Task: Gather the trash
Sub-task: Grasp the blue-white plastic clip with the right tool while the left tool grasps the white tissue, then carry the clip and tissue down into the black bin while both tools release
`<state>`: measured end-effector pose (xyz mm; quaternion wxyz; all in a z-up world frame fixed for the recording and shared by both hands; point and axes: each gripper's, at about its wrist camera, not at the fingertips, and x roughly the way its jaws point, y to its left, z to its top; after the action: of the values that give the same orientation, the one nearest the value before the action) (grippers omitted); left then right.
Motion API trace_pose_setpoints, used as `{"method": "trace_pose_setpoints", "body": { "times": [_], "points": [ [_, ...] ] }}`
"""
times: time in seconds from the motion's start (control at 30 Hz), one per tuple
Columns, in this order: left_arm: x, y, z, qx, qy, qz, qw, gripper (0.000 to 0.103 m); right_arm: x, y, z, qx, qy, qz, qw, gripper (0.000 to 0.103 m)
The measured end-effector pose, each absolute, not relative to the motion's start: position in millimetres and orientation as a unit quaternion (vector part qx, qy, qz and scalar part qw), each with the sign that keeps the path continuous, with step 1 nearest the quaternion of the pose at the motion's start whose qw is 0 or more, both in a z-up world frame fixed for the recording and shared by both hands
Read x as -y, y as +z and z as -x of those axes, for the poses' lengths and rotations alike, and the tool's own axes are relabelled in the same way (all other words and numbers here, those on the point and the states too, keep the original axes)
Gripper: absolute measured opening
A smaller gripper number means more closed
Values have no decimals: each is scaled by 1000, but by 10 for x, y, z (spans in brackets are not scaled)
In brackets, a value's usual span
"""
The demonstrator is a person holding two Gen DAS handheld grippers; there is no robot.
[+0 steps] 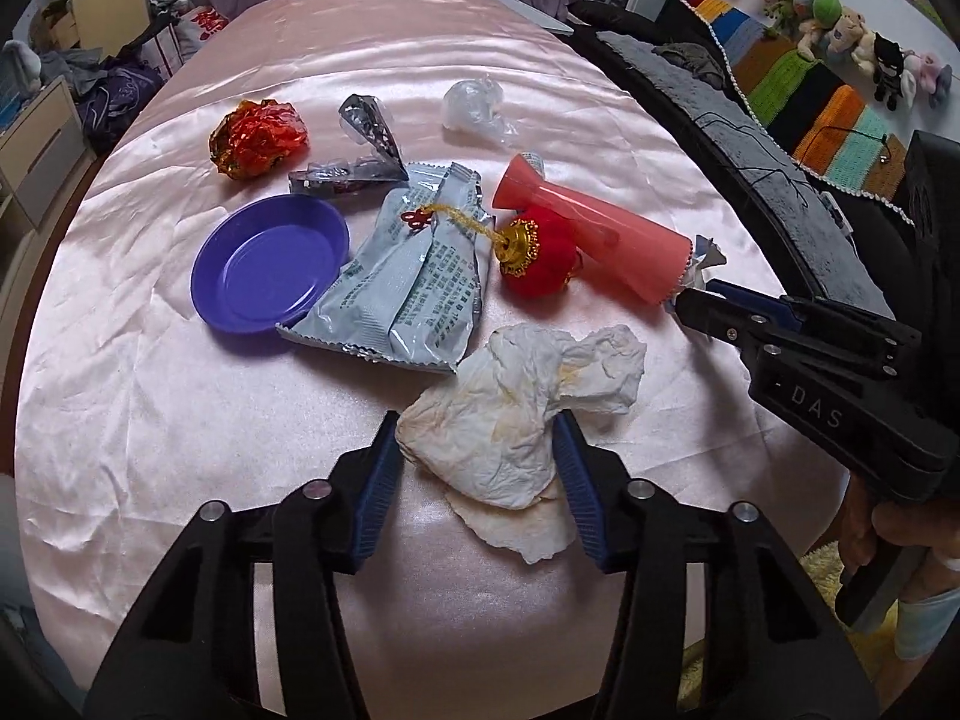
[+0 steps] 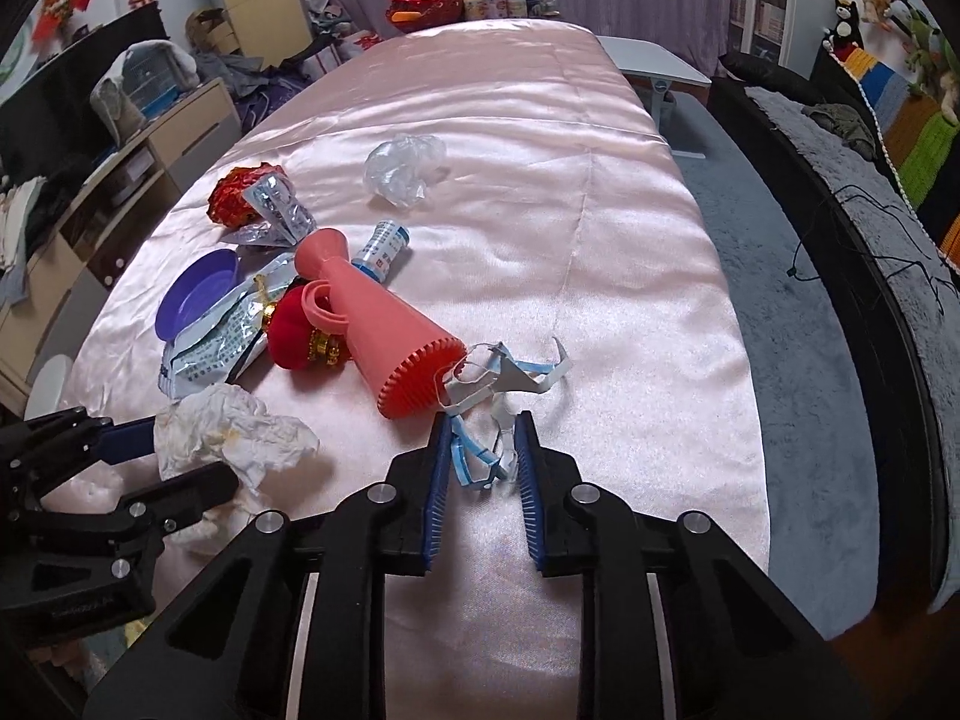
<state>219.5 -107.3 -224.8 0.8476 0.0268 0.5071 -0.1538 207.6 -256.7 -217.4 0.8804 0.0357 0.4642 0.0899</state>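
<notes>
Two grippers low, left gripper [image 1: 477, 450] pinching crumpled tissue [image 1: 522, 414] (stained), right gripper [image 2: 483, 456] pinching paper strips [image 2: 480, 450].

On the surface [image 1: 180, 450] I count one purple plate [image 1: 270, 264], one pink horn [image 1: 594, 234], one red lantern ornament [image 1: 534, 255] and one small bottle [image 2: 381, 252]. There is one crumpled tissue [image 1: 522, 414], one clear plastic bag [image 1: 474, 105], one red foil ball [image 1: 258, 138], one grey snack wrapper [image 1: 408, 276], two small silver wrappers [image 1: 369, 126] and one bundle of paper strips [image 2: 498, 396].

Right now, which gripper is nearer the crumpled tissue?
Left. The left gripper has its fingers around the crumpled tissue; the right gripper is off beside the pink horn.
</notes>
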Motion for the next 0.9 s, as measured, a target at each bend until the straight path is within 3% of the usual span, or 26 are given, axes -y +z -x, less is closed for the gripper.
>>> {"method": "trace_pose_setpoints", "body": {
  "times": [0.23, 0.9],
  "points": [
    [1001, -2237, -2128, -514, -159, -19, 843, 14, 2557, -2153, -1960, -469, 91, -33, 878, 11],
    [483, -2099, -1026, -509, -142, -14, 849, 10, 2209, -2009, -919, -472, 126, -62, 870, 11]
  ]
}}
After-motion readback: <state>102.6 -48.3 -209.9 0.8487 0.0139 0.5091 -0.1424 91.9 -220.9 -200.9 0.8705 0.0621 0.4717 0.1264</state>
